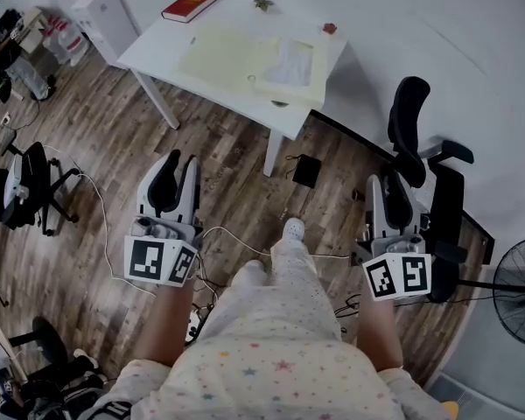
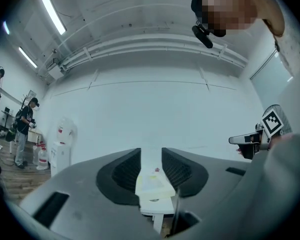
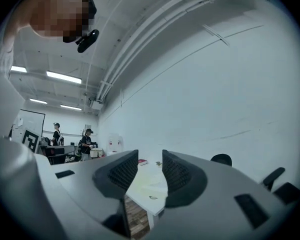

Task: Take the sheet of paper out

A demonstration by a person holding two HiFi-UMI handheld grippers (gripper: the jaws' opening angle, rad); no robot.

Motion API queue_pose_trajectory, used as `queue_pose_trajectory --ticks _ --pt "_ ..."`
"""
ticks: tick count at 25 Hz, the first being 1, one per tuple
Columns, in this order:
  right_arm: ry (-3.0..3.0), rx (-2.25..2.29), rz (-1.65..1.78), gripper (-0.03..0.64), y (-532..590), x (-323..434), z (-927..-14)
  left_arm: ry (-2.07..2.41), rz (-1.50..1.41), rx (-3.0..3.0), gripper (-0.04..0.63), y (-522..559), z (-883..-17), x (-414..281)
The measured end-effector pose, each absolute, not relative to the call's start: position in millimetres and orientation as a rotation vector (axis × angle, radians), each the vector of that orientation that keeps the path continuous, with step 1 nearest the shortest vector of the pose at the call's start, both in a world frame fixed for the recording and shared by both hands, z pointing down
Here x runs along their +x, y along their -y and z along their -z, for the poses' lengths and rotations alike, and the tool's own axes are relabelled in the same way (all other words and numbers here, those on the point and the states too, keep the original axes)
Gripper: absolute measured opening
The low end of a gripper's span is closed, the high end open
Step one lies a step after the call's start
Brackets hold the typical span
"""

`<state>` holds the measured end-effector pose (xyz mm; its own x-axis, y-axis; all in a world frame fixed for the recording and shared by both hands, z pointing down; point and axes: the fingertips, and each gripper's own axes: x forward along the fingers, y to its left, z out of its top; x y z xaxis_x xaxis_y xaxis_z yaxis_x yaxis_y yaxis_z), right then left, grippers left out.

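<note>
The left claw (image 1: 182,170) and right claw (image 1: 387,187), both part-open and empty, hang well short of the white rectangular desk (image 1: 157,47), where the white sheet of paper (image 1: 292,63) lies on a pale yellow folder (image 1: 217,56), so stepping closer likely comes first.

Floor (image 1: 219,169): brown wood-look planks, grain shown, faint sheen. Table (image 1: 153,46): white top, smooth, matt. Sheet of paper (image 1: 290,62) seen matt white on pale yellow matt folder (image 1: 219,55). Left gripper (image 2: 151,168) and right gripper (image 3: 150,171): bodies moulded in matt grey plastic. Pads (image 2: 124,173) black, ribbed. Star-printed garment (image 1: 280,357): soft cloth.
</note>
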<state>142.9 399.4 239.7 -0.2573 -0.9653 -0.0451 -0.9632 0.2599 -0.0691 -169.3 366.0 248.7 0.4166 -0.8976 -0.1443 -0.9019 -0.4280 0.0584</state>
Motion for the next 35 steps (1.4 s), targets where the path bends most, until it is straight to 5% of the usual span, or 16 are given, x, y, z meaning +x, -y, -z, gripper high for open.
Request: queue_pose_trajectory --ticks 6,35 --pt "-2.444 -1.866 0.020 0.272 -331.5 165.5 -241.3 -1.760 -0.206 -2.580 0.258 -315.8 -257.1 -154.3" --pt "-2.509 -1.747 0.083 0.417 -80.6 197.3 -252.8 -1.865 -0.185 -2.520 0.298 -78.2 -266.9 -117.2"
